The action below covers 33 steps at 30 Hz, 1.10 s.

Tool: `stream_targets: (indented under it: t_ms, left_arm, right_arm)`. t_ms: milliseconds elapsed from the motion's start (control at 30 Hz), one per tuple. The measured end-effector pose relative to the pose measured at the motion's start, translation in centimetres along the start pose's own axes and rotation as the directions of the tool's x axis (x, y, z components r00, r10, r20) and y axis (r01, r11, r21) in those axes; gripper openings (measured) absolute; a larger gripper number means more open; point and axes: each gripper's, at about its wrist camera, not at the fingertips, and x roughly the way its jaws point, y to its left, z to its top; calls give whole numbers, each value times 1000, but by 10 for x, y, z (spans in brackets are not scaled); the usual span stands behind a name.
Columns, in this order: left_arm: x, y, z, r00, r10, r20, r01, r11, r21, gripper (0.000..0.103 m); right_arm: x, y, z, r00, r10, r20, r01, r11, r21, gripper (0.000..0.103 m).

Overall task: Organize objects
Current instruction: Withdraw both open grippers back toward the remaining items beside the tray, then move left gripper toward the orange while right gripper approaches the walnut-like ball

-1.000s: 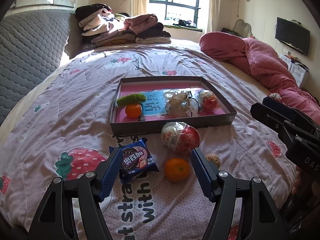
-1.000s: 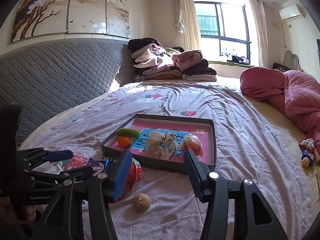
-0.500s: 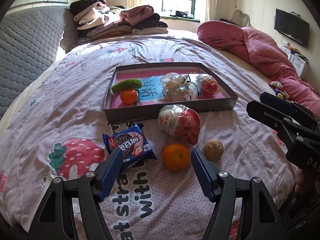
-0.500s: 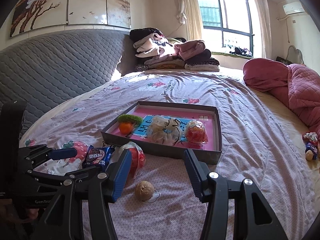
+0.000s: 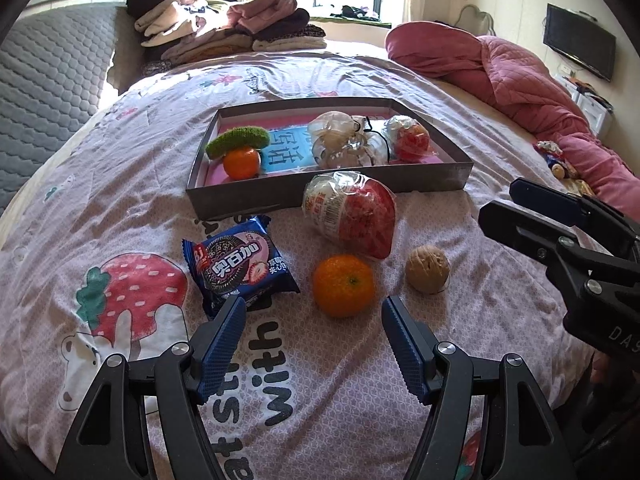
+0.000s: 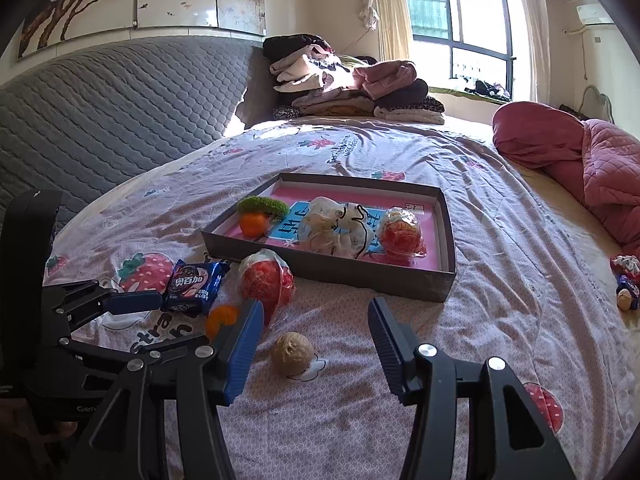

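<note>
A grey box lid tray lies on the bed and holds an orange, a green item and wrapped packets. In front of it lie a blue cookie packet, a loose orange, a red wrapped egg-shaped snack and a walnut. My left gripper is open and empty, just short of the orange. My right gripper is open and empty, just short of the walnut.
Folded clothes are stacked at the bed's far end by the grey headboard. A pink quilt lies bunched at the right. Small wrapped items lie at the bed's right edge.
Both grippers have moved forward and lower toward the loose items; the orange and walnut appear larger and closer. Both stay open.
</note>
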Motion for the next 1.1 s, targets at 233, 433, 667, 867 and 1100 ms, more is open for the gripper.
stream_targets:
  t_ms: [233,433,667,867,1100]
  left_arm:
    - [6,-4,-4,1000,-5,-12,5,1000,24,72]
    - [11,-8,-7,1000,-9,-17,10,999,43,72]
    - [17,-9,-7,1000,-21,-9,21,999,48,72]
    - [21,-10,-5,1000,-24,13,23,999,43,72]
    - [28,-9,-1,999,-23,25,22,999,41,72]
  right_arm:
    - [12,1,-5,998,16,-56,-16,1000,-6,54]
    - [22,3,-11,995,29,-98,-30,1000,-10,54]
    - [26,4,-14,993,38,-109,-39,999,-9,54]
    - [29,1,-14,992,45,-116,-44,999,10,54]
    - [35,0,-14,990,51,-130,-49,999,19,54]
